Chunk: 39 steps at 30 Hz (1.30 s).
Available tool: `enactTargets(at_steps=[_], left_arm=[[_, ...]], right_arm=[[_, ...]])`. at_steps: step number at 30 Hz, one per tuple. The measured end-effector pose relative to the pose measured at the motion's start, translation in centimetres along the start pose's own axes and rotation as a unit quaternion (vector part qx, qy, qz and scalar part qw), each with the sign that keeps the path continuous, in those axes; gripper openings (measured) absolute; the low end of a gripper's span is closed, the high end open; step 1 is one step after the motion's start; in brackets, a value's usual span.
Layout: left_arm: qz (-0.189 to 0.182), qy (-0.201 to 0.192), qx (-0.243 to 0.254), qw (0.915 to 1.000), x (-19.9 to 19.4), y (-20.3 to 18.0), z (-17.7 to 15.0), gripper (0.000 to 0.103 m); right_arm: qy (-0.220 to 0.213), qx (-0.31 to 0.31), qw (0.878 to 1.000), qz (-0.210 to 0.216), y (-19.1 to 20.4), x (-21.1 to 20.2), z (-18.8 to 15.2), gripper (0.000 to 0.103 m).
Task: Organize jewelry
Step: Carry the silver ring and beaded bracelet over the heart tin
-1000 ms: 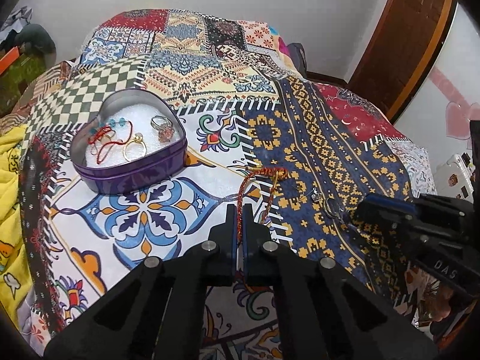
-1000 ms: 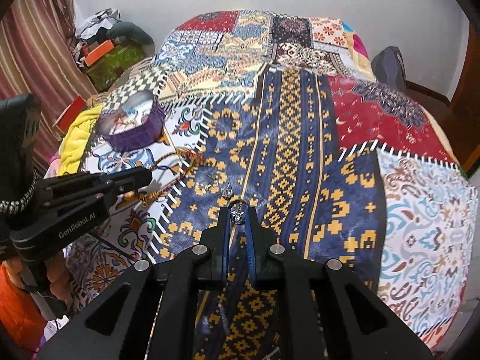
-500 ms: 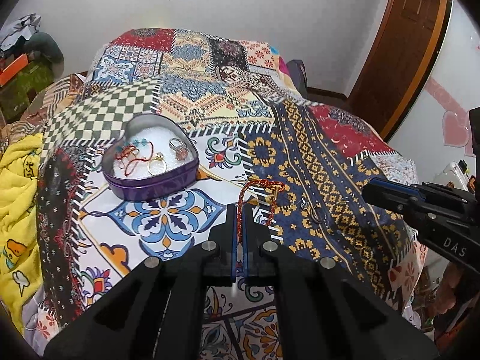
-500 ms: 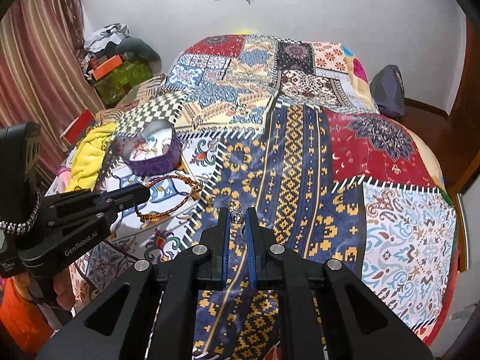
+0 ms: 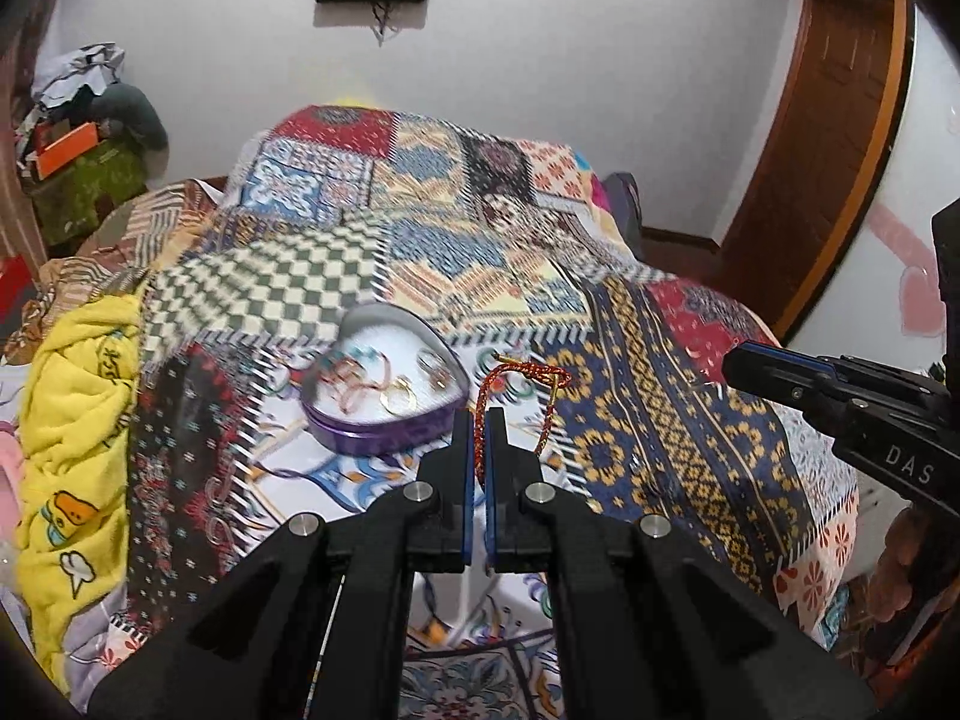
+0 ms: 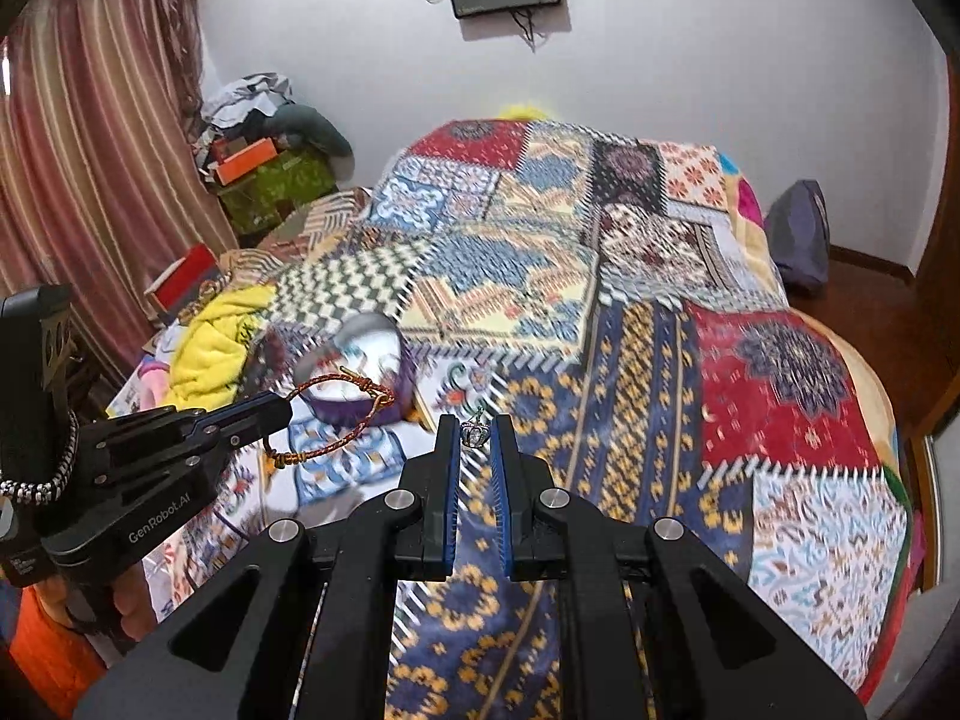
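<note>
Hovering left claw (image 5: 479,420) pinches braided bracelet (image 5: 521,373).

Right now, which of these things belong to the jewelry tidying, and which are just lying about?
Part of the job:
red-and-gold braided cord bracelet
small silver crown-shaped ring
purple heart-shaped tin

Just lying about:
yellow cartoon-print blanket
orange box
patchwork bedspread

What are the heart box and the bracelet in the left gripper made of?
Heart box: probably tin, with glossy purple walls and a pale, reflective inside. Bracelet: braided red-and-gold cord, going by its woven speckle and limp drape from the left gripper; it seems to have a small gold clasp.
</note>
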<state>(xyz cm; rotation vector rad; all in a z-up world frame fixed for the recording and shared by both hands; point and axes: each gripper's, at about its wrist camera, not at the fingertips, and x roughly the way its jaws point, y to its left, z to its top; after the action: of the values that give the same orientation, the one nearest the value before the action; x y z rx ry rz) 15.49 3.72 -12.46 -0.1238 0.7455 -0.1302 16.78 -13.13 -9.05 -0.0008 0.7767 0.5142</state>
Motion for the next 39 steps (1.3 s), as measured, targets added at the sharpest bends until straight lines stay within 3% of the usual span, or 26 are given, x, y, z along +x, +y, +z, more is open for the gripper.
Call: enactTargets(at_steps=[11,21,39], left_arm=[[0.032,-0.042,-0.021,0.9984,-1.6,3.1,2.3,0.001],[0.048,-0.063,-0.035,0.9963,-1.2,5.3,3.6,0.001],[0.034,-0.008,-0.058,0.9977,5.5,7.6,2.7,0.001]], right_arm=[[-0.029,-0.021,0.999,0.026,2.3,1.0,3.1,0.009],[-0.023,-0.023,0.998,0.056,4.3,3.5,4.2,0.009],[0.031,-0.034,0.997,0.06,6.1,10.6,4.5,0.009]])
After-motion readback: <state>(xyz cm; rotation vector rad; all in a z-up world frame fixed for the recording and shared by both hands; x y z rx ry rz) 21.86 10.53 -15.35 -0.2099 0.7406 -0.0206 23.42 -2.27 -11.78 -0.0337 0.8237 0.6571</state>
